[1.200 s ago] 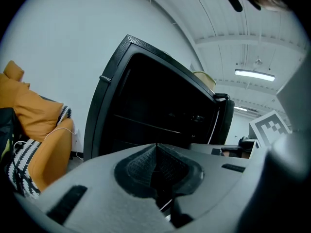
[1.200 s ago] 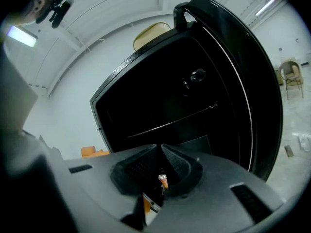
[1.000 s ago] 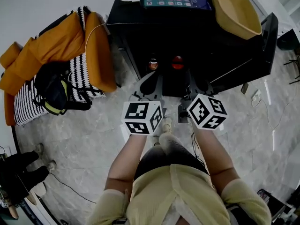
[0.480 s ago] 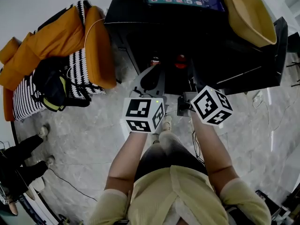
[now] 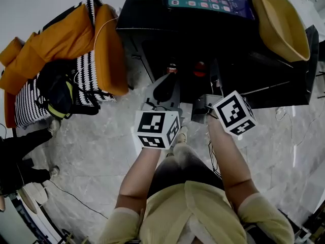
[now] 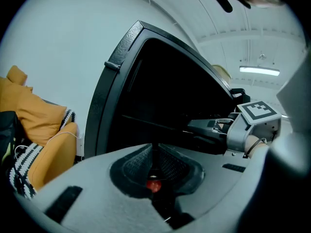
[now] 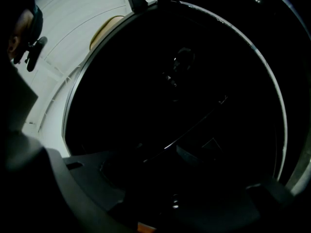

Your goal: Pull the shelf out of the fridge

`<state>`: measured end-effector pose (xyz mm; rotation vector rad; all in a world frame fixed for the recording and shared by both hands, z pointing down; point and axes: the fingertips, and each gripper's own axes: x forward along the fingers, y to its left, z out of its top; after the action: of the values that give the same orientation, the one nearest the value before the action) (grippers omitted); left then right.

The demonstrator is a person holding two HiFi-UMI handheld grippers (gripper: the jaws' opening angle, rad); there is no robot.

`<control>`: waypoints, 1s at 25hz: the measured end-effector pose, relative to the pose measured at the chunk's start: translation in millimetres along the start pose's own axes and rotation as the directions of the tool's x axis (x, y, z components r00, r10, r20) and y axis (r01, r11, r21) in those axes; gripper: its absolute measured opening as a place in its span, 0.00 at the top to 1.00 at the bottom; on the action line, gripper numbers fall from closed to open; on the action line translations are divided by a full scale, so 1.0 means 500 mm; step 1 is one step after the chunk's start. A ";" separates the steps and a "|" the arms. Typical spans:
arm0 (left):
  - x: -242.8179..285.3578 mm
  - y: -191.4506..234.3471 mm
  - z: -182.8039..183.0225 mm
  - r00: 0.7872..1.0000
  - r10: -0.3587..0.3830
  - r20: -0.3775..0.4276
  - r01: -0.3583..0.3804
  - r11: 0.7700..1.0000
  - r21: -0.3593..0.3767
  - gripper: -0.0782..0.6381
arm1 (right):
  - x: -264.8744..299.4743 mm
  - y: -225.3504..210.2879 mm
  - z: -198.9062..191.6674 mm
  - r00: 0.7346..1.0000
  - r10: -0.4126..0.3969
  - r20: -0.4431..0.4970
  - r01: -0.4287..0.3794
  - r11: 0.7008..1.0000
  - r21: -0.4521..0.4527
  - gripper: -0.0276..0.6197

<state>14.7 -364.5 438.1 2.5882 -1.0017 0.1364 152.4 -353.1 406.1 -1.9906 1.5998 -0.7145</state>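
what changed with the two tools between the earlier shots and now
The right tool moved forward, closer to the fridge, and its jaws are opening after being shut. Its own view is too dark to tell whether anything lies between them. The left tool stayed shut and empty in front of the fridge. The bowl stayed on top of the fridge.

Jaws of the right gripper [image 7: 180,181] are opening at the fridge [image 7: 194,57]; a shelf edge [image 7: 194,125] glints between them.
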 end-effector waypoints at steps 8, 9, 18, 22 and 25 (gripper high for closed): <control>0.010 0.017 0.014 0.999 0.027 0.030 -0.026 0.999 -0.027 0.85 | 0.023 -0.028 0.020 0.997 -0.062 0.043 0.062 0.998 -0.001 0.66; 0.012 0.017 0.016 0.999 0.030 0.034 -0.029 0.999 -0.031 0.85 | 0.025 -0.028 0.022 0.997 -0.062 0.047 0.062 0.998 -0.001 0.66; 0.022 0.019 0.021 0.997 0.057 0.059 -0.053 0.996 -0.070 0.85 | 0.040 -0.036 0.032 0.996 -0.066 0.064 0.064 0.997 0.038 0.66; 0.023 0.020 0.018 0.997 0.058 0.055 -0.054 0.996 -0.074 0.85 | 0.047 -0.041 0.036 0.995 -0.074 0.074 0.069 0.995 0.075 0.68; 0.021 0.019 0.019 0.997 0.059 0.058 -0.054 0.996 -0.071 0.85 | 0.054 -0.043 0.039 0.994 -0.080 0.075 0.073 0.993 0.087 0.70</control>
<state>15.8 -381.5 434.3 2.5157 -1.0821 0.0378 185.7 -374.5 408.5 -2.0024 1.4317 -0.7121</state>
